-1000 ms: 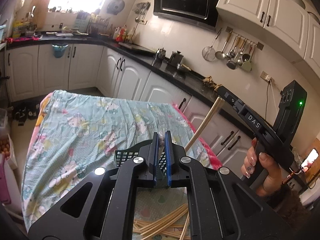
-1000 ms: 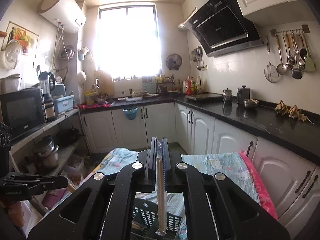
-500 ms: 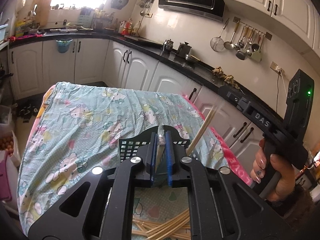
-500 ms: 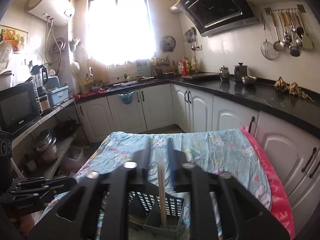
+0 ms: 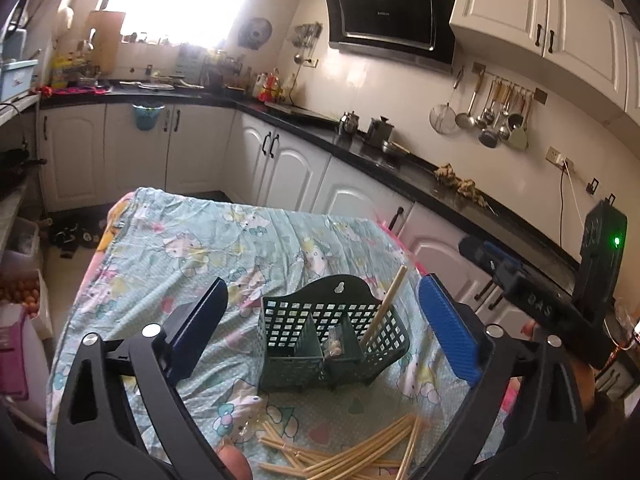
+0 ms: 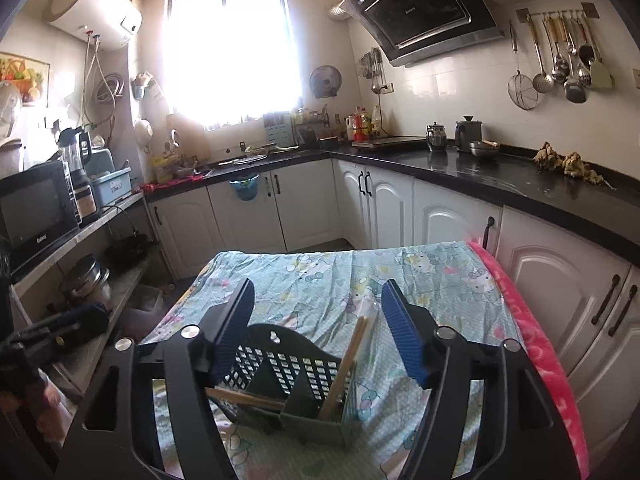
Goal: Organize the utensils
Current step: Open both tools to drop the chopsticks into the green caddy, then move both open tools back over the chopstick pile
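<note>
A dark green mesh utensil basket (image 5: 332,340) stands on the patterned tablecloth (image 5: 180,248), with a chopstick (image 5: 386,300) leaning in its right compartment. Both the left gripper (image 5: 320,320) and the right gripper (image 6: 318,328) have just been opening; their jaws stand apart, clamping nothing. The job looks barely begun: a loose pile of chopsticks (image 5: 352,452) waits near the basket, unsorted

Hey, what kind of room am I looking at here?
Most likely a home kitchen. A black range hood hangs over the dark countertop, ladles and strainers hang on a wall rail, and a microwave sits on a side shelf beside white cabinets.
</note>
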Motion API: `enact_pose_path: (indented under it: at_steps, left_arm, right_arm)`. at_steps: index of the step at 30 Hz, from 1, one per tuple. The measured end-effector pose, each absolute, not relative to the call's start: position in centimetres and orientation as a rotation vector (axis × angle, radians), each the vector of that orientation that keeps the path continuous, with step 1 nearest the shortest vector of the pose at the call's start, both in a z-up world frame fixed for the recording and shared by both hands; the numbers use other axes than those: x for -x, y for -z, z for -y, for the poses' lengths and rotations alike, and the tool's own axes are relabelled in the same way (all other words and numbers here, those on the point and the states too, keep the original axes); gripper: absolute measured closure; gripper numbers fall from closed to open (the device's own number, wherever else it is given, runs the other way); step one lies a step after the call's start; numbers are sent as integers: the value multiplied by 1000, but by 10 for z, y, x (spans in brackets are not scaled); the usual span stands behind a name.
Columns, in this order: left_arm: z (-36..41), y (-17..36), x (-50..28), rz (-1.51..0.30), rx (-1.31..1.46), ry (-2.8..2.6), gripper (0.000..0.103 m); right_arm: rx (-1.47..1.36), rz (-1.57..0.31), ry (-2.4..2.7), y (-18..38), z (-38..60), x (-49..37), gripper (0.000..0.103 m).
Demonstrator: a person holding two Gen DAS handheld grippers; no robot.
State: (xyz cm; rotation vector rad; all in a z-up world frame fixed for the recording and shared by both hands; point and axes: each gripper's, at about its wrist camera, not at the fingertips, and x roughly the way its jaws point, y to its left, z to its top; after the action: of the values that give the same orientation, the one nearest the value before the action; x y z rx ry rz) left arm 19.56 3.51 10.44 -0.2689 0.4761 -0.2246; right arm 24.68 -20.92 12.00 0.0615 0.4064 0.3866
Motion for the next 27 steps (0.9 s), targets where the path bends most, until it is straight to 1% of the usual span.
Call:
enact_pose_path:
  at_steps: [1, 7, 13, 27]
  left_arm:
    - [-36, -105, -192, -471, 271, 218, 11]
    - [-42, -109, -178, -447, 286, 208, 11]
    - [-43, -110, -163, -433, 289, 203, 11]
    - [-44, -98, -134, -429, 271, 182, 11]
  right_arm:
    - [-56, -404, -387, -120, 209, -244, 33]
    - [-27, -386, -396, -122, 209, -222, 26]
    - [-1, -362, -409, -125, 207, -200, 21]
    - [42, -348, -441, -119, 200, -160, 15]
